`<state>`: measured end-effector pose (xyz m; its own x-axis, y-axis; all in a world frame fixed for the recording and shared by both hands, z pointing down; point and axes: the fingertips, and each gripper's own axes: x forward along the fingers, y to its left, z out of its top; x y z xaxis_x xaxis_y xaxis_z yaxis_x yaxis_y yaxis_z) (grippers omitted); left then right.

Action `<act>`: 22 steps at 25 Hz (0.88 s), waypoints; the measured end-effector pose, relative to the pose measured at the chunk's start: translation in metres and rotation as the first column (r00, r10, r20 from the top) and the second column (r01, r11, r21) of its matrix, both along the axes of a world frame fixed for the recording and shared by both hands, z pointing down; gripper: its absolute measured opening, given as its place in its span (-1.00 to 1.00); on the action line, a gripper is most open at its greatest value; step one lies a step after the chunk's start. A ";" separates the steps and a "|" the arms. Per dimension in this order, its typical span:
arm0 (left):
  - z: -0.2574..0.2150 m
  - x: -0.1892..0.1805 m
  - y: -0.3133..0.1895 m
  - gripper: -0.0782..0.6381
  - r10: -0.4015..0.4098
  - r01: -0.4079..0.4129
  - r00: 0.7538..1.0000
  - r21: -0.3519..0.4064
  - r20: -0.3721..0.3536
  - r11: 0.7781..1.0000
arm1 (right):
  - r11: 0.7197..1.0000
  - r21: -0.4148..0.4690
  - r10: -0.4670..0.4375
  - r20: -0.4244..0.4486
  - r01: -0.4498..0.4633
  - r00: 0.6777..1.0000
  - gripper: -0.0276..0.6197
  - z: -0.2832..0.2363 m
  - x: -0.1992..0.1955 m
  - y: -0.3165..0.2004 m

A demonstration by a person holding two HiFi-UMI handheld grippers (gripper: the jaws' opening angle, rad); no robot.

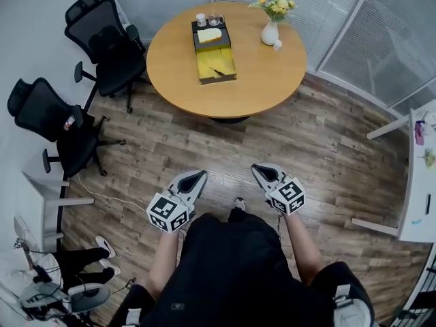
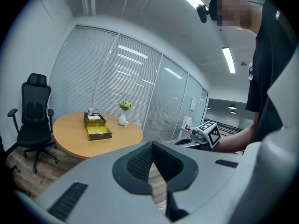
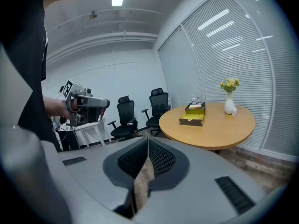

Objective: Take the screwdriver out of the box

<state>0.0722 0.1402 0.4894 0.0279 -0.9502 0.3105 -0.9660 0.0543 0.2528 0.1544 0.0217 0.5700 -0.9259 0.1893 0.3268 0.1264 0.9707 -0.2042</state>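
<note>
floor (image 1: 225, 148) to table (image 1: 272, 80): open | chairs (image 1: 109, 43): left | vase (image 1: 270, 33): right of box (image 1: 214, 63)

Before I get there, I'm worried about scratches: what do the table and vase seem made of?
Table: likely wood or wood-look laminate, smooth, matte; even orange-brown top. Vase: probably glazed ceramic; plain white, smooth, though too small to be sure.
</note>
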 end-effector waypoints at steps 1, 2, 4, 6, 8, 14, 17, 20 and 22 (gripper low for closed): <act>0.001 0.002 -0.003 -0.76 0.001 -0.001 1.000 0.000 0.001 1.000 | 1.000 0.001 -0.003 -0.004 0.003 1.000 -0.89 0.003 0.000 -0.004; 0.002 0.005 -0.007 -0.76 0.004 -0.004 1.000 0.000 0.001 1.000 | 1.000 0.001 -0.004 -0.006 0.004 1.000 -0.89 0.005 0.001 -0.007; 0.005 0.008 -0.011 -0.76 0.009 -0.009 1.000 -0.003 -0.002 1.000 | 1.000 -0.002 -0.004 -0.008 0.004 1.000 -0.89 0.007 0.001 -0.011; 0.007 0.009 -0.012 -0.76 0.008 -0.008 1.000 -0.006 -0.004 1.000 | 1.000 -0.005 -0.004 -0.004 0.004 1.000 -0.89 0.006 0.000 -0.011; 0.006 0.006 -0.015 -0.76 0.004 -0.004 1.000 -0.001 -0.004 1.000 | 1.000 0.000 -0.011 -0.001 0.011 1.000 -0.89 0.003 -0.002 -0.011; 0.008 -0.003 -0.023 -0.76 0.012 -0.012 1.000 0.010 -0.011 1.000 | 1.000 0.006 -0.003 -0.015 0.003 1.000 -0.89 0.006 -0.005 -0.017; 0.011 -0.014 -0.028 -0.76 0.021 -0.021 1.000 0.012 -0.018 1.000 | 1.000 0.010 0.021 -0.020 -0.021 1.000 -0.89 0.006 -0.011 -0.025; 0.010 -0.028 -0.035 -0.76 0.037 -0.037 0.999 0.019 -0.019 0.999 | 0.999 0.014 0.042 -0.028 -0.041 0.999 -0.89 0.005 -0.020 -0.031; 0.007 -0.040 -0.040 -0.76 0.046 -0.045 0.999 0.026 -0.017 0.999 | 0.999 0.020 0.045 -0.029 -0.045 0.999 -0.89 0.002 -0.030 -0.031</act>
